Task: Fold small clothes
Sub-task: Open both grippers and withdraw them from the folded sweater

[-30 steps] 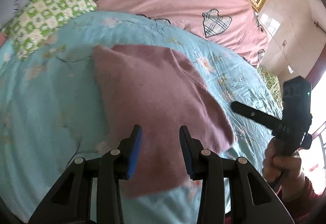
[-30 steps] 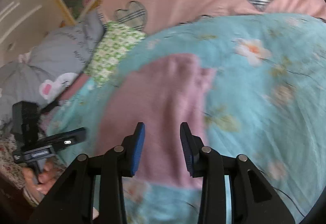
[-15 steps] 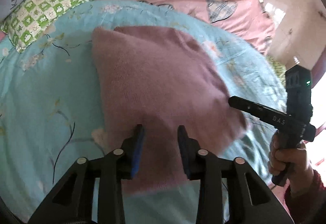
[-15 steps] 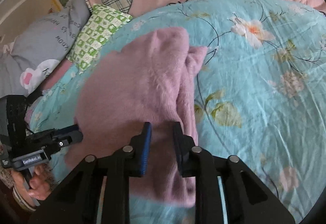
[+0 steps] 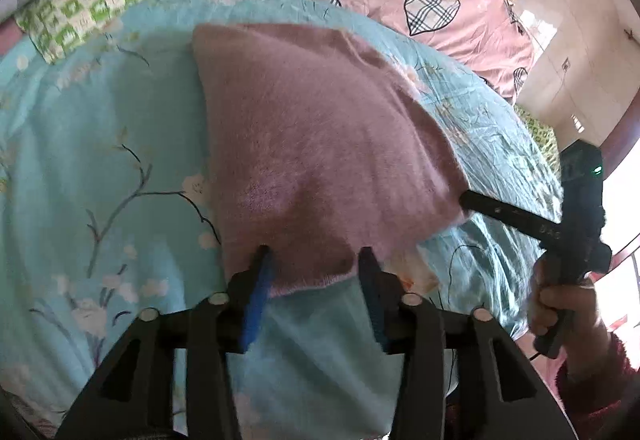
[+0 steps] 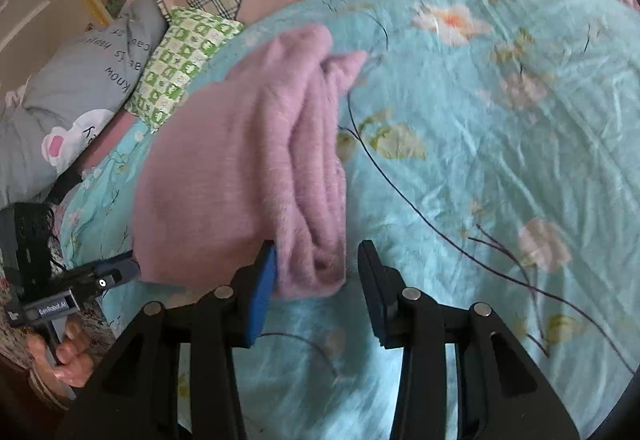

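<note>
Left wrist view: folded pink garment on floral teal quilt, both grippers' jaws parted, holding nothing.

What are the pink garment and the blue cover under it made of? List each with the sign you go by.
Pink garment: looks like a soft, fuzzy knit, perhaps fleece or brushed wool; fine hairs stand along its folded edges and the finish is matte.
Blue cover: looks like thin, smooth woven cloth, perhaps cotton or polyester; it shows sharp creases, a slight sheen and a printed flower pattern.

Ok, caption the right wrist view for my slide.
Open right claw at the folded pink sweater's near edge on the floral quilt.
</note>
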### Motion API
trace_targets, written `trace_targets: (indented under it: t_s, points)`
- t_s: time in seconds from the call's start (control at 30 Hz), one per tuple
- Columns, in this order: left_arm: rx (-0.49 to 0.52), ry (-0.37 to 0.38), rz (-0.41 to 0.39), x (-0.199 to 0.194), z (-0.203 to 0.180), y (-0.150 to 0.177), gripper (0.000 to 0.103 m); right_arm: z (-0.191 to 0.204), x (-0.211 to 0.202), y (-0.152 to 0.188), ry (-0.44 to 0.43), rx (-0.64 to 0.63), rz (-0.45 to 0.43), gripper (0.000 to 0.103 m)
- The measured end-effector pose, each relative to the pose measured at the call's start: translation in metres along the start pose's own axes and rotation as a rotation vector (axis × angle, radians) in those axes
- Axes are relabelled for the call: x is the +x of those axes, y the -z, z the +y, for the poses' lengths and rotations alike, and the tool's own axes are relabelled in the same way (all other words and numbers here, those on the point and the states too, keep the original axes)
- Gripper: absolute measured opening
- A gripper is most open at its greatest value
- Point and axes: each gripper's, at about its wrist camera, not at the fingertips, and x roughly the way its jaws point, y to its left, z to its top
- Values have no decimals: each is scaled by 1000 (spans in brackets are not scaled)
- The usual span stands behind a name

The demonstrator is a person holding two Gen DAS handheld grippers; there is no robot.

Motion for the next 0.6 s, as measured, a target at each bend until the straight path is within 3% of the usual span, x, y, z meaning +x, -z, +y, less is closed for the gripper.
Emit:
trace_targets:
  t_s: [0.2, 0.27, 0.33, 0.43, 0.6]
  points:
    - [8, -73, -61, -32, -11, 15, 71, 22, -38, 2, -15, -62, -77, 44]
    - [13, -107, -70, -39, -13, 24, 73, 29, -46, 6, -38, -68, -83, 47]
    - [25, -161, -69, -42, -15, 34, 82, 35, -51, 14, -49, -78, -85, 56]
    - [48, -231, -62, -44, -18, 50, 84, 44, -55, 28, -50, -112, -80, 74]
    - [96, -297, -35, -43, -23, 75, 84, 57, -57, 54, -29, -193, -52, 86]
